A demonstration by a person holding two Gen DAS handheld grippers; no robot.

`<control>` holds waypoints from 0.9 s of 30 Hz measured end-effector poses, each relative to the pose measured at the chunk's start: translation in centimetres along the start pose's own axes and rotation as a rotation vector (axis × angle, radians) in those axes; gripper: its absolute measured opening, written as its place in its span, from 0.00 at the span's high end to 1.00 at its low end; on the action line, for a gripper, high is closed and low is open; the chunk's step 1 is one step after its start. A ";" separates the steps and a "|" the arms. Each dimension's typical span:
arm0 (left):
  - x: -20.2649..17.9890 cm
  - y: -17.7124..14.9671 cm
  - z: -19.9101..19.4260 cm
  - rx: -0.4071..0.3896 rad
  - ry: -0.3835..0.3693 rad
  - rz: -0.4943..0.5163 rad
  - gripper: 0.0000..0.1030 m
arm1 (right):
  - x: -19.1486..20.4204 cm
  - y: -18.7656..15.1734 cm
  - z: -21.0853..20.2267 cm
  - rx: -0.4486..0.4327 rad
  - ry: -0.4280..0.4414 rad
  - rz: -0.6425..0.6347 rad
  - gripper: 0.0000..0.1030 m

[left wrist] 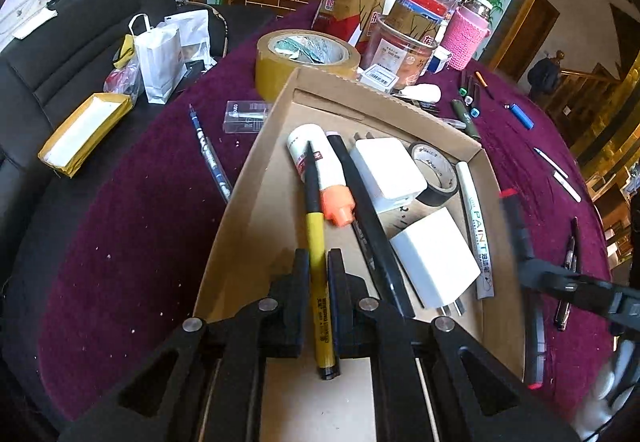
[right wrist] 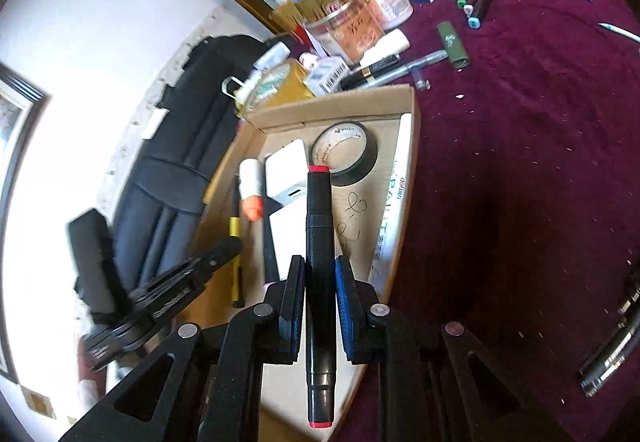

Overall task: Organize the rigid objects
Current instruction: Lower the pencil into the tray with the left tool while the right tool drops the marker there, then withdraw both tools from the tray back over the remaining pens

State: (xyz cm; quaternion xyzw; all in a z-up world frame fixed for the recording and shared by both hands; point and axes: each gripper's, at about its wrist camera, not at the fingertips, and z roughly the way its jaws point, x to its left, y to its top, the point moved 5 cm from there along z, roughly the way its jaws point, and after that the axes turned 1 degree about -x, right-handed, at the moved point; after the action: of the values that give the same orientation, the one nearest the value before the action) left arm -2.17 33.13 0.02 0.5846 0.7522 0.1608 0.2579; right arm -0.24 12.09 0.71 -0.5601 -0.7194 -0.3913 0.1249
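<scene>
Left gripper (left wrist: 318, 262) is clamped on a yellow-and-black pen (left wrist: 316, 238), holding it over the near end of the cardboard tray (left wrist: 224, 238). Right gripper (right wrist: 318, 274) is pinching a black marker with red ends (right wrist: 319, 282), and that one hangs above the tray's near right corner. So both tools are busy, 1 pen each. Already lying inside the tray: a white glue tube with an orange cap (left wrist: 320, 170), 2 white chargers (left wrist: 388, 172) (left wrist: 434, 256), a black tape roll (left wrist: 434, 172) and a white paint pen (left wrist: 476, 226) along the right wall. Tray sits on the maroon tablecloth (left wrist: 140, 222), with more pens scattered around it.
</scene>
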 end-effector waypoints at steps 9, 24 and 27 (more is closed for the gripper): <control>0.0 -0.6 -2.7 -0.069 -0.111 -0.045 0.41 | -0.5 1.1 2.5 0.011 -0.114 -0.005 0.82; -1.8 -2.7 -7.6 -0.149 -0.205 -0.080 0.28 | -1.5 1.5 -2.3 -0.103 -0.125 -0.013 0.47; -3.6 -3.1 -8.2 -0.163 -0.207 -0.044 0.21 | -2.4 1.3 -4.7 -0.164 -0.160 -0.022 0.38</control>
State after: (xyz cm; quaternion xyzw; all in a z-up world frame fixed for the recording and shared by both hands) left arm -8.68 29.36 5.76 0.5587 0.7186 0.1546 0.3843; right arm 0.53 7.14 2.89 -0.5899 -0.6988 -0.4043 0.0165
